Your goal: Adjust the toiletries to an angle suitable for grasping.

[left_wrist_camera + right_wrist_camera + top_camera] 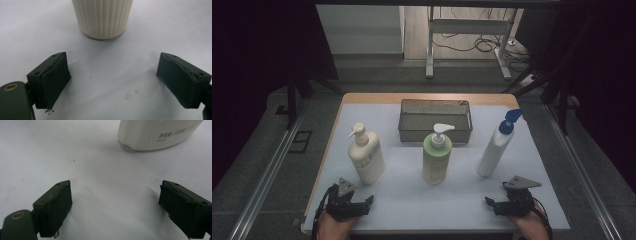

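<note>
1. Left gripper [113,80]: fingers [53,80] spread wide, released, nothing between them but bare white mat. From above, the left gripper [362,205] sits low at the near left edge of the counter [522,210], hand [332,227] coming in from the bottom.
2. Right gripper [116,207]: same deal, fingers [56,207] wide apart and grasping nothing. From above, the right gripper [492,204] rests at the near right edge, hand [527,225] behind it.
3. Straight ahead of the left fingers is the ribbed base of the cream bottle [102,17], near but not touching. From above, the cream bottle [366,157] stands upright on the left side, just beyond the left gripper, pump on top.
4. Ahead and a bit to the right of the right fingers is the bottom of the white bottle [155,133], some print on it, apart from the fingers. In the high view the white bottle [494,150] has a blue pump and leans in the picture, on the right side of the counter.
5. Between those two stands a green bottle [437,157] with a white pump, upright, roughly mid-counter.
6. Behind the green one, toward the far edge, sits a metal tray [412,131], rectangular, nothing visible inside.
</note>
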The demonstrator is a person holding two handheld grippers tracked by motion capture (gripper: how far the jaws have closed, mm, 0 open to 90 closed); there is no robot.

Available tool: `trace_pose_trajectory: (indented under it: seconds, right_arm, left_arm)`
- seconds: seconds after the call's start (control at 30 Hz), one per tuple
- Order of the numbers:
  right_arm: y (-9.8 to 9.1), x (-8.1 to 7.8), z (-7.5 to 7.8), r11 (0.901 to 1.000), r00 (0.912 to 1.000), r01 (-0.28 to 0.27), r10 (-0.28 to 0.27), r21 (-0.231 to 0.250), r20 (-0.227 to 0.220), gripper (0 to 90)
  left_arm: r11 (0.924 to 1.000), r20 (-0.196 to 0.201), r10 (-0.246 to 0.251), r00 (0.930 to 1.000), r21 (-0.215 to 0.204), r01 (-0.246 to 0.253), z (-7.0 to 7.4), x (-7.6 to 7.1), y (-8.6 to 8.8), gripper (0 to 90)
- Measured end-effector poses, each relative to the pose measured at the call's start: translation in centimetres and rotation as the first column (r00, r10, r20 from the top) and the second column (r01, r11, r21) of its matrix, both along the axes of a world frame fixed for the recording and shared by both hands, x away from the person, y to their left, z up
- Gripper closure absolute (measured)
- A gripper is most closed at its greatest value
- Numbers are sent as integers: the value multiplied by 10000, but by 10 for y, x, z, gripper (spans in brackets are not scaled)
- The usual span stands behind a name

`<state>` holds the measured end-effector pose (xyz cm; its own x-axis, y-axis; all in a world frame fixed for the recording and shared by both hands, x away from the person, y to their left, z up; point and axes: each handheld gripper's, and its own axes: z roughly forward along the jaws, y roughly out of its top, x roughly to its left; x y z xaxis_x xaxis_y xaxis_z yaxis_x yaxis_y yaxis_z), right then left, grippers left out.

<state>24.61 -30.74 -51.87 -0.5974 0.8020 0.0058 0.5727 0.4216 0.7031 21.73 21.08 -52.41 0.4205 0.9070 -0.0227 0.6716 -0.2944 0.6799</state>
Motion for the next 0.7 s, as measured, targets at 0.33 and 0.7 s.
trace_pose_trajectory:
  seconds: [0.33, 0.7]
  right_arm:
    - [0, 0, 0, 10000, 10000, -18, 18, -3, -16, 107]
    - [0, 1, 1, 10000, 10000, -19, 19, -24, -75, 107]
  left_arm:
    - [9998, 126, -213, 9997, -46, 214, -1, 1, 1, 104]
    - [9988, 294, -459, 9985, -184, 464, -3, 2, 4, 105]
